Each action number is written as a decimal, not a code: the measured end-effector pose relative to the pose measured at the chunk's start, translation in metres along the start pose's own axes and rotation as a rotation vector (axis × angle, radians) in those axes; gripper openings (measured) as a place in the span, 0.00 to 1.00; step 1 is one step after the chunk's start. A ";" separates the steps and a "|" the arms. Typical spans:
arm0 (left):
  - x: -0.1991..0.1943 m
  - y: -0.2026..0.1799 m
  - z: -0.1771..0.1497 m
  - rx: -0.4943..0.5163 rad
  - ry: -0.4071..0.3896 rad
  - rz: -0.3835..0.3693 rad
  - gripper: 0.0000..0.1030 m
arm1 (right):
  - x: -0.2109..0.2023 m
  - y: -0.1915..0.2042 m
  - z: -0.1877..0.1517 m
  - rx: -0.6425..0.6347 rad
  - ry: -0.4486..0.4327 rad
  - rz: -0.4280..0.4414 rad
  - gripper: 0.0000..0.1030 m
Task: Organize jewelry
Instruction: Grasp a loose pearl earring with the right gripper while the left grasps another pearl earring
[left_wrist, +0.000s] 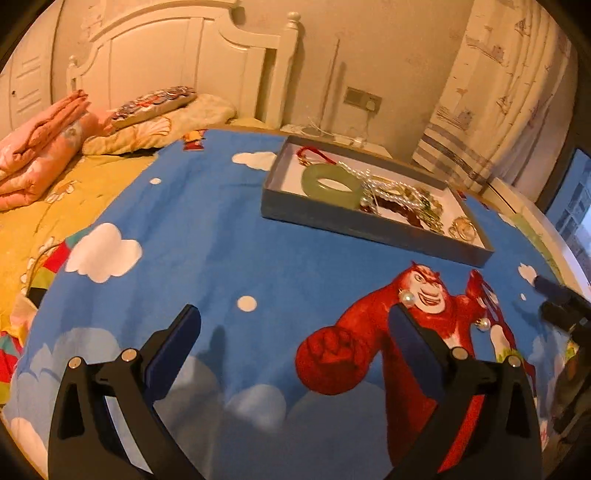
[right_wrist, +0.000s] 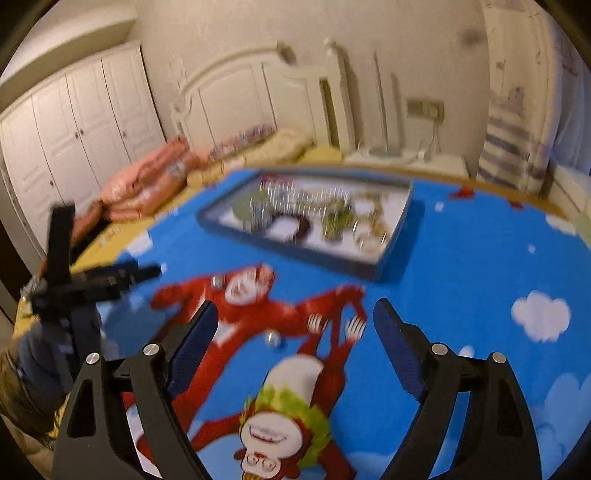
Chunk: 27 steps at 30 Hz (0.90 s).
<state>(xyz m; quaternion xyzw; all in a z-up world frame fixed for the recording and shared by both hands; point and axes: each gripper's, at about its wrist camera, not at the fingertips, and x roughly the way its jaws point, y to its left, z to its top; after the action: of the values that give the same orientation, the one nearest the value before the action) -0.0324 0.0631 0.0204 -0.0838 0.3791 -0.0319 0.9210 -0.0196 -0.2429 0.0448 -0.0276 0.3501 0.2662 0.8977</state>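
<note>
Open blanket (left_wrist: 229, 258) ahead of both tools; jewelry tray (left_wrist: 369, 225) and two pearl earrings (left_wrist: 407, 297) obstruct.

Right tongs (right_wrist: 291, 325) spread wide above blue cartoon bedspread (right_wrist: 461, 266), blurred jewelry tray (right_wrist: 295, 247) beyond, nothing held

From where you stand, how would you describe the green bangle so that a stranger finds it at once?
Look for the shallow grey tray on the blue cartoon bedspread. The green bangle lies at its end nearer the headboard, beside the pearl strands. It is the only thick, smooth, pale green ring there.
</note>
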 end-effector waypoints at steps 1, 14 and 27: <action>0.003 -0.001 0.000 0.001 0.015 -0.003 0.98 | 0.007 0.005 -0.001 -0.013 0.019 -0.019 0.80; 0.022 0.000 0.003 -0.024 0.100 -0.027 0.98 | 0.048 0.024 -0.014 -0.065 0.162 -0.046 0.34; 0.024 -0.014 0.000 0.059 0.131 -0.041 0.98 | 0.047 0.045 -0.020 -0.174 0.170 -0.086 0.15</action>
<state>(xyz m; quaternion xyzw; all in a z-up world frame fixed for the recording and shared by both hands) -0.0150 0.0463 0.0066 -0.0619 0.4357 -0.0675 0.8954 -0.0254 -0.1876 0.0054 -0.1425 0.3989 0.2536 0.8696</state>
